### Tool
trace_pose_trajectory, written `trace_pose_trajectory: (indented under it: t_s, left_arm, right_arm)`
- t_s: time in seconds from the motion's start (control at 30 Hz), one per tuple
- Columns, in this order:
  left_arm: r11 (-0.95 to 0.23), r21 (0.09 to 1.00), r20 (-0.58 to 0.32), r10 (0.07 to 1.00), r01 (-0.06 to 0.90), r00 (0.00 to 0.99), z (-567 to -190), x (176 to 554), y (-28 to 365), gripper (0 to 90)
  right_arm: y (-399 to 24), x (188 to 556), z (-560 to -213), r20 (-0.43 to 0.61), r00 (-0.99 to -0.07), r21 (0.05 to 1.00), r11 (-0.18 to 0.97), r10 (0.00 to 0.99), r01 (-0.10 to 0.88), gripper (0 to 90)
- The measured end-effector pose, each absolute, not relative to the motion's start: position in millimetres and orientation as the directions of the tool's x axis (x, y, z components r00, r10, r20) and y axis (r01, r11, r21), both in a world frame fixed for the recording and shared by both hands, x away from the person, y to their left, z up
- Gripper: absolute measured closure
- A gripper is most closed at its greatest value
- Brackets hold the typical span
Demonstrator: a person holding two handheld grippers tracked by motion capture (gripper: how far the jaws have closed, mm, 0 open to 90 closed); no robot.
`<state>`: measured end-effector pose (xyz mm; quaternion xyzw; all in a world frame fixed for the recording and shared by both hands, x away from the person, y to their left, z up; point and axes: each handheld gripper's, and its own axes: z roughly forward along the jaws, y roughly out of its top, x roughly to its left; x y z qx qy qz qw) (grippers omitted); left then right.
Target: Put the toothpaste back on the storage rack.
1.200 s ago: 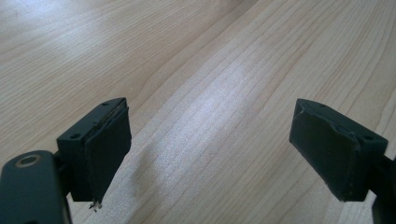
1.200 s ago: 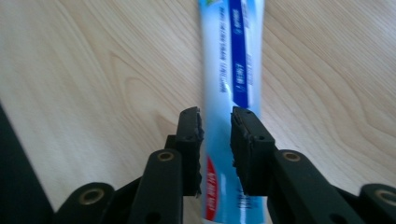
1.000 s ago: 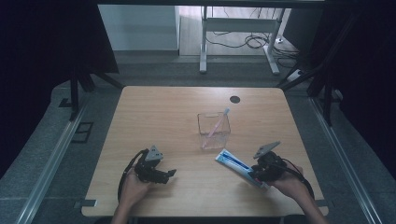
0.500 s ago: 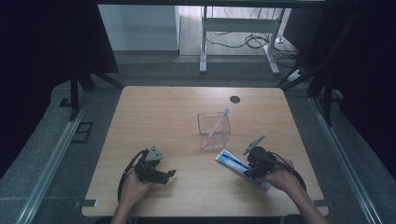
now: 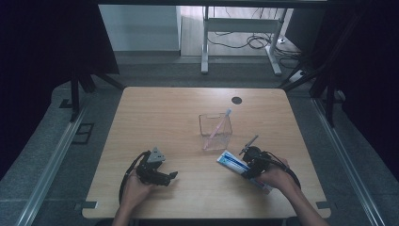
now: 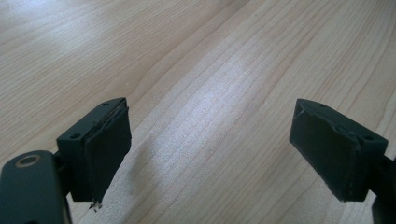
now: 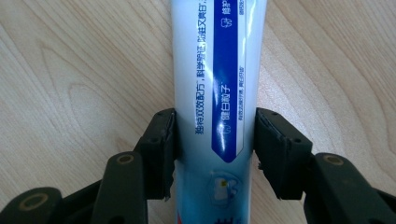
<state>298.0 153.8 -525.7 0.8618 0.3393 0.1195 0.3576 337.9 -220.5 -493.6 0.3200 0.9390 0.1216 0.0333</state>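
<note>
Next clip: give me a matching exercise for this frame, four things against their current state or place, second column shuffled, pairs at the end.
Things:
1. left gripper
2. right gripper
3. pink toothbrush
4. toothpaste tube

States or places:
A. leaning inside the clear container
B. lying flat on the wooden table, between two jaws
C. open over bare wood, nothing between its jaws
D. jaws closed against both sides of a tube

Pairs: 1-C, 2-D, 3-A, 4-B
</note>
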Motion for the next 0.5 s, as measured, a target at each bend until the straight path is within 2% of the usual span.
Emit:
trace_pose_trajectory:
  t_s: [0.13,0.3,0.5]
  left_arm:
    - [-0.518,0.694,-0.033,0.67,0.5,0.742,-526.2,298.0,153.2,12.8]
    - [-0.52,0.694,-0.032,0.669,0.499,0.742,-526.3,297.9,153.2,12.9]
    - [-0.521,0.695,-0.031,0.667,0.495,0.745,-525.8,297.7,153.0,12.9]
  right_arm:
    - [-218.6,338.6,-495.1,0.01,-0.796,0.239,0.771,0.605,0.59,52.0]
    - [-220.6,338.3,-491.9,0.021,-0.784,0.252,0.756,0.62,0.604,64.7]
    - [-220.0,335.8,-487.9,0.006,-0.784,0.257,0.756,0.621,0.602,70.6]
